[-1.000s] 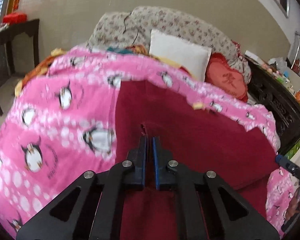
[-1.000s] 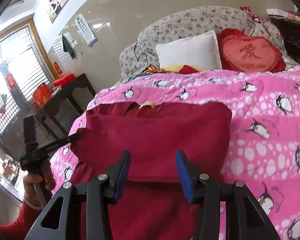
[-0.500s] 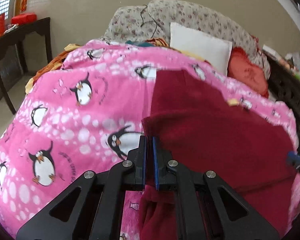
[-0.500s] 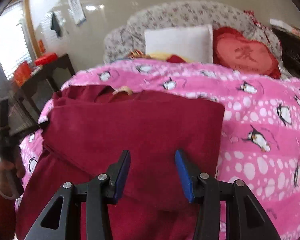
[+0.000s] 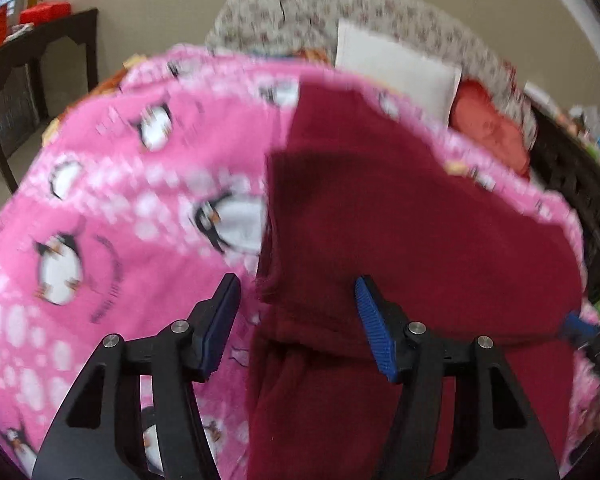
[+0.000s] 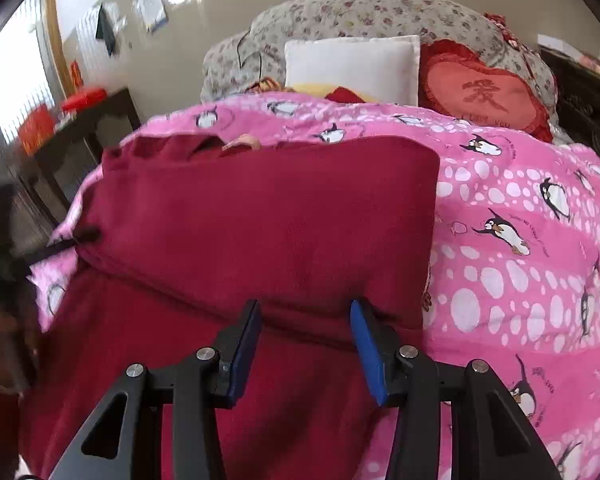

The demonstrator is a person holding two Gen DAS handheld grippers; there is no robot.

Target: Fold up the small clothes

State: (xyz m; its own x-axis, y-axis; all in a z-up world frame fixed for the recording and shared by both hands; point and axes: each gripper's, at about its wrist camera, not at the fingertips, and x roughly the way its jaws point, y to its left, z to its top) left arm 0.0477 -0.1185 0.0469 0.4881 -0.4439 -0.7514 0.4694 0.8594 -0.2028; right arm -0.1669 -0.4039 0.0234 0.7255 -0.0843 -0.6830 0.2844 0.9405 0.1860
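Left wrist view, left gripper (image 5: 296, 292) fingers apart, folded red garment (image 5: 400, 232), penguin blanket (image 5: 120, 200)

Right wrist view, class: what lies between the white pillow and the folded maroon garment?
A stretch of pink penguin blanket separates the white pillow from the maroon garment.

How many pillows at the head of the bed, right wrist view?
2: a white square pillow in the middle, and a red heart-shaped pillow touching its right side. Both lean against the floral bedding; the pink penguin blanket may hide more.
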